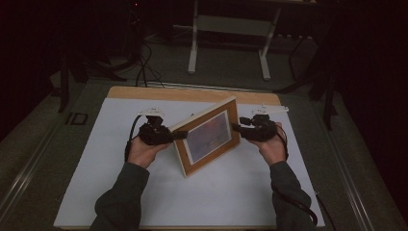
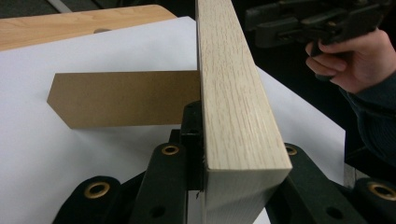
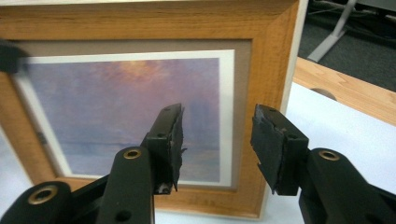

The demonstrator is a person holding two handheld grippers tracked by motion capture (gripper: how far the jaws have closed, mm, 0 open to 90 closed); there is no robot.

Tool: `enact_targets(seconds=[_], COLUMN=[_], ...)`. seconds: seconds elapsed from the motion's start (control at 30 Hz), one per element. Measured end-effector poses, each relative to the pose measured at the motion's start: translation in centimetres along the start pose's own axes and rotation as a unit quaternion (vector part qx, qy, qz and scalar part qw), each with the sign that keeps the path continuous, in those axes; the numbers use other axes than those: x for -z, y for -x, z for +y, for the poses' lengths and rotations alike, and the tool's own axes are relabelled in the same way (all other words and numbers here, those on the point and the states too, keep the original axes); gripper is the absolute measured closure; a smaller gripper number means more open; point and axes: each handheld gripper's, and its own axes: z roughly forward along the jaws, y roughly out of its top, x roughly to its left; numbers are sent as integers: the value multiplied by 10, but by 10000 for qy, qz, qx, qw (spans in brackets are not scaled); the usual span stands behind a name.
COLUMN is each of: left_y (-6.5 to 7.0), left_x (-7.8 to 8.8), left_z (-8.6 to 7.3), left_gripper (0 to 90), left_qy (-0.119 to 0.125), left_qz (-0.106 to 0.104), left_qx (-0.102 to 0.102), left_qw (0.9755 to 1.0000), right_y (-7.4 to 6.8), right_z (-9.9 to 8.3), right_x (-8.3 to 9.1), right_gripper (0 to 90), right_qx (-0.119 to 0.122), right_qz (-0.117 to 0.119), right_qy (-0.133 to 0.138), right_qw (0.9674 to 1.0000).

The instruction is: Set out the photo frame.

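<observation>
High view, frame: a wooden picture frame [image 1: 208, 136] is seen standing on edge on the white sheet [image 1: 144, 192], tilted back, picture side turned toward the person's right.
High view, left gripper: the left gripper [image 1: 179, 135] is held against the frame's left edge, touching it.
High view, right gripper: the right gripper [image 1: 235, 128] is held just beside the frame's right edge; contact cannot be told here.
Left gripper view, grip: the pale side edge of the frame [image 2: 231, 93] is clamped between the two black jaws.
Left gripper view, stand: a brown easel stand [image 2: 126, 98] is seen jutting from the frame's back over the sheet.
Left gripper view, far side: the other hand [image 2: 355, 60] is seen beyond the frame.
Right gripper view, jaws: the right gripper [image 3: 217, 140] is seen with jaws parted and nothing pressed between them.
Right gripper view, frame: the frame's front [image 3: 126, 116], a purple sunset print, is faced closely; its right border is lined up with the gap.
</observation>
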Motion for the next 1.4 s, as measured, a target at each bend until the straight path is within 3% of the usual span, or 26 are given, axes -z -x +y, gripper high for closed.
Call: enact_targets(seconds=[0.4, 0.57, 0.63, 0.8, 1.03, 1.23, 1.4], left_y=[-10, -10, -10, -9, -8, -6, -6], left_x=[1, 1, 1, 1, 0, -1, -2], left_z=[3, 5, 6, 7, 8, 11, 13], left_gripper=[763, 761, 761, 761, 758, 754, 753], left_qy=[-100, -197, -232, -247, -290, -430, -497], left_qz=[-262, -248, -232, -167, -115, -54, -8], left_qx=[-76, -155, -202, -285, -363, -536, -649], left_qw=[9996, 9994, 9993, 9991, 9989, 9976, 9967], right_y=[20, 24, 28, 28, 30, 34, 35], right_z=[14, 14, 15, 24, 33, 31, 30], right_x=[-19, -27, -36, -45, -57, -59, -57], right_gripper=[467, 419, 353, 277, 168, 167, 192], right_qx=[-318, -325, -307, -136, -140, -227, -236], right_qz=[-186, -36, 79, 162, 650, 841, 816], right_qy=[-32, -102, -159, -217, -327, -360, -366], right_qw=[9993, 9994, 9994, 9995, 9972, 9955, 9957])
